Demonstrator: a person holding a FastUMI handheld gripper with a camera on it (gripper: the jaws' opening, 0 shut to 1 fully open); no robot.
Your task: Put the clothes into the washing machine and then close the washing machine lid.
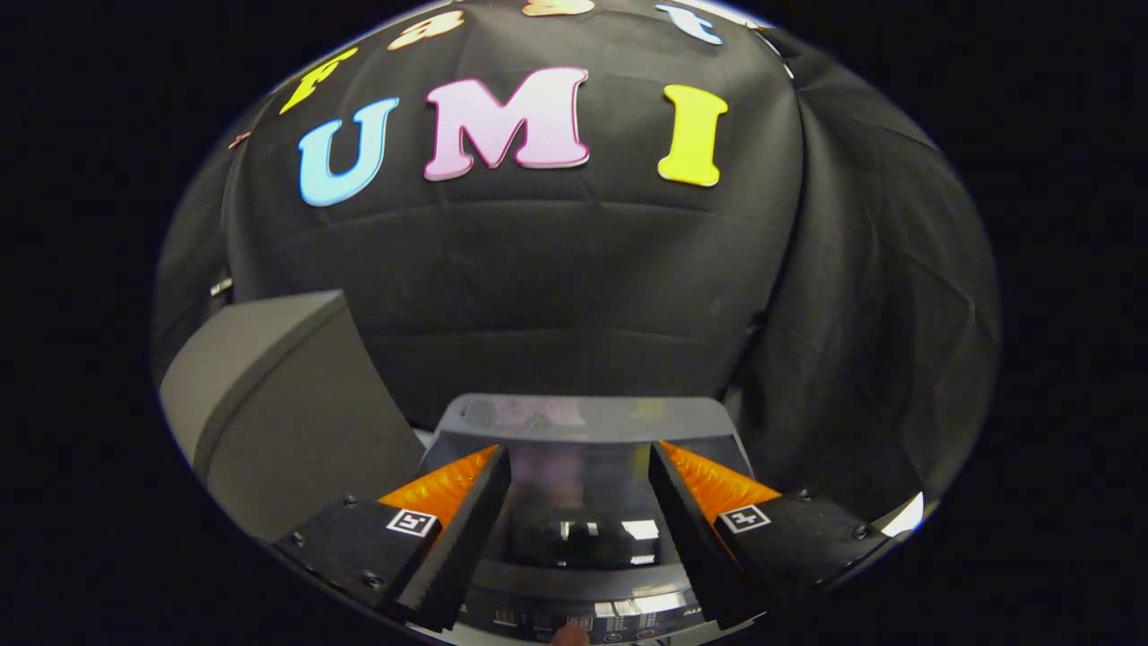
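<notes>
**Claw open above the shut washer lid**

Claw [578,467] fingers stand spread wide with nothing between them, hovering over the washing machine [583,538]. Between the two fingers shows the machine's glossy lid [583,475], lying flat and closed, with light glinting off its dark window. At 6 o'clock from the fingertips runs the control panel [583,619]; something small and pinkish, perhaps a fingertip, touches its near edge, too small to tell. At 9 to 10 o'clock from the left finger stands a grey box-like thing [278,413], just beside the machine. Beyond the lid, at 12 o'clock, hangs the booth's black cloth wall [574,296]. No clothes can be made out.
</notes>
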